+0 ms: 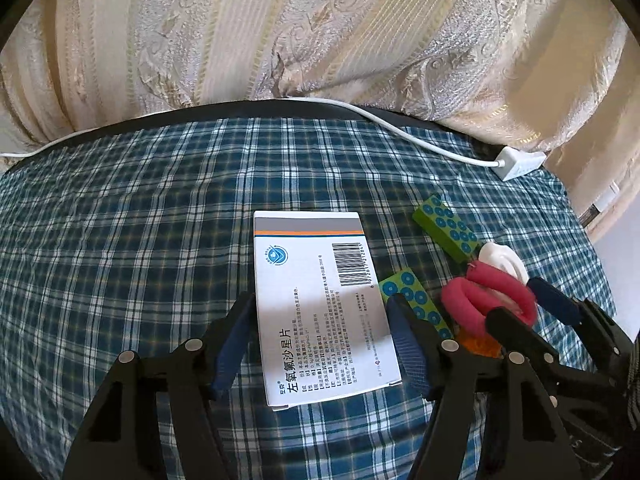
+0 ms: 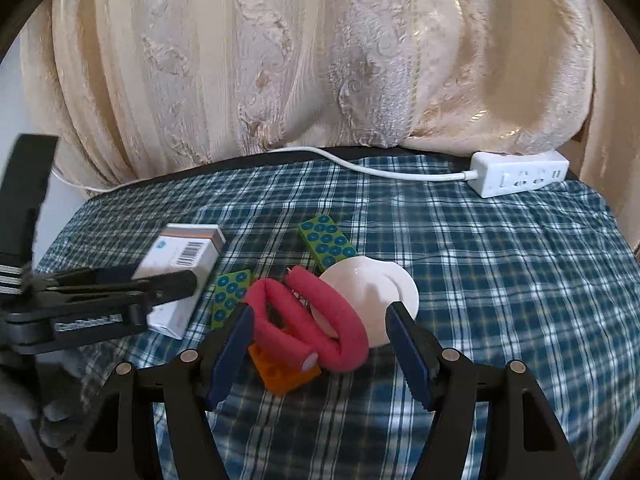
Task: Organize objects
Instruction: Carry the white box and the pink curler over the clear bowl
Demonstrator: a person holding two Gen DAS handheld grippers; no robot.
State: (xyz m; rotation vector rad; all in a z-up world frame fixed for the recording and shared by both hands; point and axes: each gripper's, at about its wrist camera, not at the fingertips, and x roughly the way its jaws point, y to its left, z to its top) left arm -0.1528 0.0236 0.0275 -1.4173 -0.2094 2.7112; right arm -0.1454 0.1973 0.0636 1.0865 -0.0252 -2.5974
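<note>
A white medicine box [image 1: 312,280] lies flat on the blue plaid cloth [image 1: 140,220]. My left gripper [image 1: 320,300] is shut on the box, one pad on each long side; the right wrist view shows the left gripper [image 2: 164,276] from the side, on the box [image 2: 184,252]. My right gripper [image 2: 320,316] stands open around a pink foam loop [image 2: 340,324], with a gap on the right side. The loop rests on an orange block [image 2: 280,376] and a white dish [image 2: 380,284]. Two green blocks with blue circles [image 2: 326,242] [image 2: 230,294] lie beside them.
A white power strip [image 2: 520,178] lies at the back right, its cable [image 2: 360,166] running along the table's far edge. A cream patterned curtain [image 2: 320,60] hangs close behind. Bare plaid cloth [image 2: 520,280] stretches to the right of the dish.
</note>
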